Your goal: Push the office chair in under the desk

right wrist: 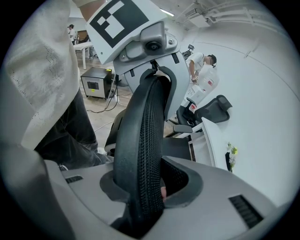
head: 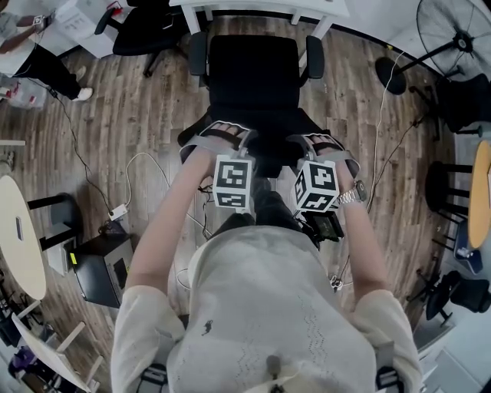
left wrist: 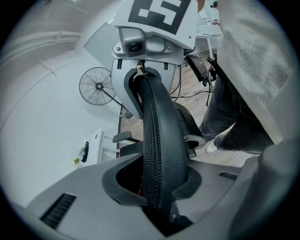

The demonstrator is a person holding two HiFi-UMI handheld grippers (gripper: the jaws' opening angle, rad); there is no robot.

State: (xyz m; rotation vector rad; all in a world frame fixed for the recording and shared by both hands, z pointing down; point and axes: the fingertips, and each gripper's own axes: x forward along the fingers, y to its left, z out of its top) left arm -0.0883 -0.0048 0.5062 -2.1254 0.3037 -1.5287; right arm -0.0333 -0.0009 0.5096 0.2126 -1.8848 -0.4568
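The black office chair [head: 253,73] stands in front of me, its seat facing the white desk [head: 261,6] at the top of the head view, its armrests just short of the desk edge. My left gripper [head: 227,137] and right gripper [head: 321,146] sit side by side on the top edge of the backrest. In the left gripper view the mesh backrest rim [left wrist: 159,140] runs between the jaws of the left gripper [left wrist: 157,190], which are shut on it. The right gripper [right wrist: 144,192] is likewise shut on the rim [right wrist: 140,136].
A floor fan [head: 454,31] stands at the back right and black stools [head: 449,184] at the right. A black box [head: 103,269], a power strip and cables lie on the wood floor at my left, beside a round table [head: 19,238]. Another chair [head: 142,31] and a person [head: 34,54] are at the back left.
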